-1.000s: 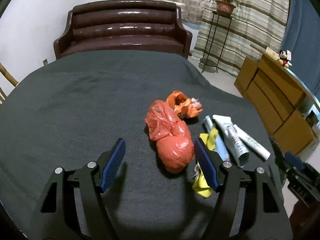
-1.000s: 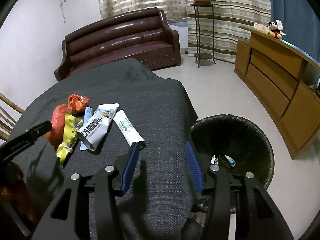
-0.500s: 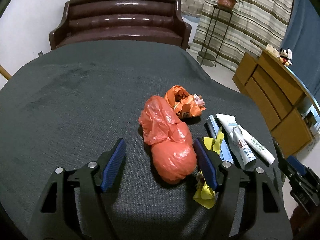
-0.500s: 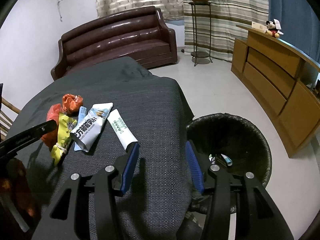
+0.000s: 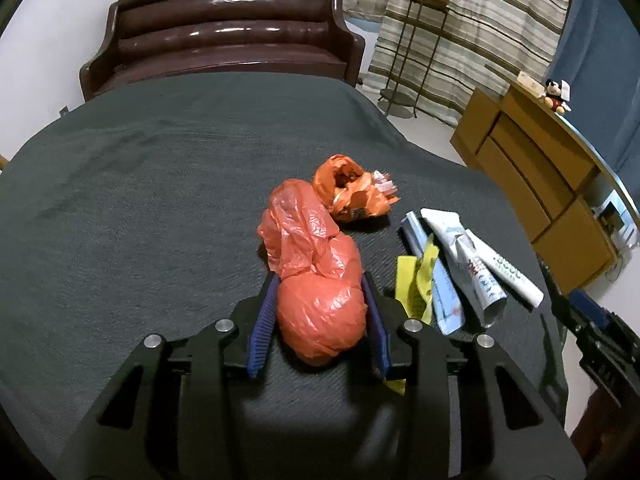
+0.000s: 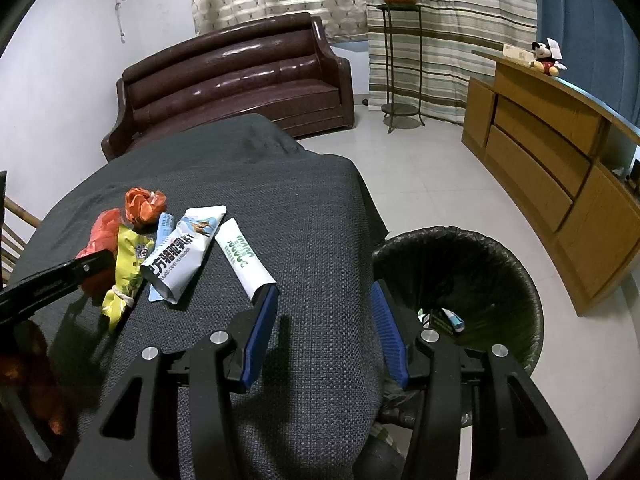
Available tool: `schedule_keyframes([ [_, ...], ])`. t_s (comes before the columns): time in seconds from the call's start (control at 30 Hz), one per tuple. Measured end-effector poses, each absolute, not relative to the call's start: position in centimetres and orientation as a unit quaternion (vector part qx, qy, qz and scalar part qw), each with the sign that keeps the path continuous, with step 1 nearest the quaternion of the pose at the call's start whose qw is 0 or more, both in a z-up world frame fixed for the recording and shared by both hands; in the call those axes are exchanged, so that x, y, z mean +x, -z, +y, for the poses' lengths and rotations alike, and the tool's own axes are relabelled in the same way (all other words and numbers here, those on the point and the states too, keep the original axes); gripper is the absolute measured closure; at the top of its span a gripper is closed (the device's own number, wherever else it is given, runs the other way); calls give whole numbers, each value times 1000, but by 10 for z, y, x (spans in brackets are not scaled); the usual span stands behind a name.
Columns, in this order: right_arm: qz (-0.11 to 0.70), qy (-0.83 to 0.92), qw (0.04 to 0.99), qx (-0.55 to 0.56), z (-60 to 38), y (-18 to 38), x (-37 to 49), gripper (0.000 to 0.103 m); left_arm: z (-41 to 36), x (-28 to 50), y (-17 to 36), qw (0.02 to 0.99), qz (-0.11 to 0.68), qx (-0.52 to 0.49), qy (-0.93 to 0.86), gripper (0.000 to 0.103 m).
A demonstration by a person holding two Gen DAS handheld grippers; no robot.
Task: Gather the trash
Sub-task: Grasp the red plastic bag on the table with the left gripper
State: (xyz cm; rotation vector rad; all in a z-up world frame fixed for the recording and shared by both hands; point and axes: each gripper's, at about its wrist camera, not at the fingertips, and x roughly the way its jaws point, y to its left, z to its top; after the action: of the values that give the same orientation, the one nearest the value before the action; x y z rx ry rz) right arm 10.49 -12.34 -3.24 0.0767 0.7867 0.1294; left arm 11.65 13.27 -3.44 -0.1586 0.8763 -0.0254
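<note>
My left gripper (image 5: pixel 319 284) is shut on a knotted red plastic bag (image 5: pixel 316 276) that lies on the dark tablecloth (image 5: pixel 140 200). An orange crumpled wrapper (image 5: pixel 352 192), a yellow wrapper (image 5: pixel 416 280), a light-blue packet (image 5: pixel 440 288) and two white pouches (image 5: pixel 472 264) lie to its right. My right gripper (image 6: pixel 324 292) is open and empty above the cloth near the table's right edge, its left finger close to the white pouch (image 6: pixel 244 256). A trash bin with a black liner (image 6: pixel 460 292) stands on the floor just right of it.
A brown leather sofa (image 6: pixel 236 80) stands behind the table. A wooden cabinet (image 6: pixel 560 160) lines the right wall. A metal plant stand (image 6: pixel 400 68) stands by the curtains. The left gripper's arm (image 6: pixel 52 280) shows at the left of the right wrist view.
My left gripper moved forward around the red bag and closed on it. My right gripper stayed open and drifted slightly toward the white pouch.
</note>
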Motion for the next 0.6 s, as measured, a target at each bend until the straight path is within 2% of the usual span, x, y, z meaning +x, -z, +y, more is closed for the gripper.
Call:
schedule_keyframes([
  [0.07, 383, -64, 921, 37, -123, 32, 105, 54, 135, 115, 34, 900, 428, -79, 14, 63],
  [0.2, 382, -64, 921, 36, -124, 32, 105, 54, 139, 115, 34, 901, 425, -89, 6, 47],
  [0.3, 383, -64, 921, 35, -123, 33, 105, 54, 139, 120, 34, 902, 423, -87, -1, 42],
  [0.43, 382, -66, 921, 36, -122, 31, 105, 54, 137, 126, 36, 900, 429, -79, -6, 44],
  [0.5, 381, -69, 922, 33, -120, 30, 104, 54, 139, 127, 39, 898, 433, -78, -4, 58],
  [0.6, 379, -70, 922, 29, -115, 27, 105, 54, 143, 126, 37, 899, 432, -80, 3, 63],
])
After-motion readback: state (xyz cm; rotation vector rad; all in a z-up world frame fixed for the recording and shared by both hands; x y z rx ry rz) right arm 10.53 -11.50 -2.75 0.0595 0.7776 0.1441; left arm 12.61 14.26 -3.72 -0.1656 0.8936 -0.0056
